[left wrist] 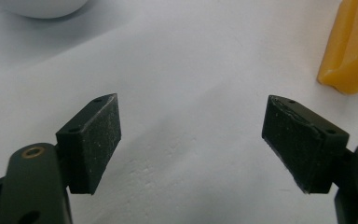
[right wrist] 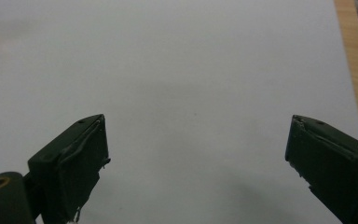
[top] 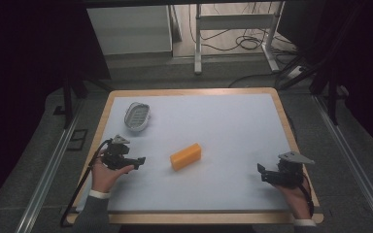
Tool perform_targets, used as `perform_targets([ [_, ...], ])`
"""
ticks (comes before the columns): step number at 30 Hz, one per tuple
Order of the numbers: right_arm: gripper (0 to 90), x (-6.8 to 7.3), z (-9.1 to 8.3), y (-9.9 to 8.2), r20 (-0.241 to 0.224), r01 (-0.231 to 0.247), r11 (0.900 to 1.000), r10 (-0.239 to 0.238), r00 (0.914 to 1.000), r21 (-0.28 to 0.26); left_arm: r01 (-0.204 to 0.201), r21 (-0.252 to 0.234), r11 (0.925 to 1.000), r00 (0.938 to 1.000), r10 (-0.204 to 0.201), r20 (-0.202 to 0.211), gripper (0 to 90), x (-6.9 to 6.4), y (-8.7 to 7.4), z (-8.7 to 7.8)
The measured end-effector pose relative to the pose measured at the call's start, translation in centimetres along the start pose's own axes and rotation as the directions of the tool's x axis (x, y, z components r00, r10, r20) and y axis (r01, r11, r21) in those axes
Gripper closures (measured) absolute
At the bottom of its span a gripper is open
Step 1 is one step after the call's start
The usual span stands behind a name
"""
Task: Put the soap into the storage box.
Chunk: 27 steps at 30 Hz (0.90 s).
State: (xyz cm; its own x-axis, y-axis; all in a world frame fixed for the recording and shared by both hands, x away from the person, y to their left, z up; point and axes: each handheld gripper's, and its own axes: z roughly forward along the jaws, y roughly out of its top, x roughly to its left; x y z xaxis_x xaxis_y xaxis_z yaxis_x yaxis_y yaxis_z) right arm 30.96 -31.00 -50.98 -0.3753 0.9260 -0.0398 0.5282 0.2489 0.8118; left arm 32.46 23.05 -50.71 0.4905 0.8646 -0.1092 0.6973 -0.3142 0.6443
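between both tools, nearer the left tool (top: 141, 160): orange block (top: 185, 156)

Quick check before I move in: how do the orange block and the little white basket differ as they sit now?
The orange block is solid, box-shaped and bright orange; the white basket is an open, slotted oval dish, pale and hollow. The block lies near the table's middle, between the two grippers; the basket sits farther back, toward the left. The block is angled diagonally; the basket's long axis runs nearly front to back. Both rest untouched on the white mat.
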Motion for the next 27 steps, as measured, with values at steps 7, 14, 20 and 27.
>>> perform_targets([
  [7,5.9,-0.7,-0.1,0.4,0.0,-0.019,0.999,0.019,0.9998,-0.041,-0.013,0.015,0.9998,0.9999,0.013,0.0,19.8,-0.4,-0.6,-0.2],
  [14,6.5,-0.7,0.1,0.2,0.018,-0.035,0.9981,0.036,0.9992,-0.05,-0.003,-0.004,1.0,1.0,0.003,0.007,20.3,-0.7,-0.5,-0.3],
  [20,6.9,-0.1,-0.2,0.0,0.02,-0.004,0.9995,0.005,0.9998,-0.031,-0.004,-0.031,0.9995,0.9994,0.005,0.035,22.3,-0.5,-0.1,-0.3],
  [27,7.0,-0.1,-0.7,-0.2,0.019,-0.001,0.9995,0.001,0.9998,-0.033,0.005,-0.047,0.9989,0.9998,-0.005,0.02,22.4,-0.5,0.7,-1.0],
])
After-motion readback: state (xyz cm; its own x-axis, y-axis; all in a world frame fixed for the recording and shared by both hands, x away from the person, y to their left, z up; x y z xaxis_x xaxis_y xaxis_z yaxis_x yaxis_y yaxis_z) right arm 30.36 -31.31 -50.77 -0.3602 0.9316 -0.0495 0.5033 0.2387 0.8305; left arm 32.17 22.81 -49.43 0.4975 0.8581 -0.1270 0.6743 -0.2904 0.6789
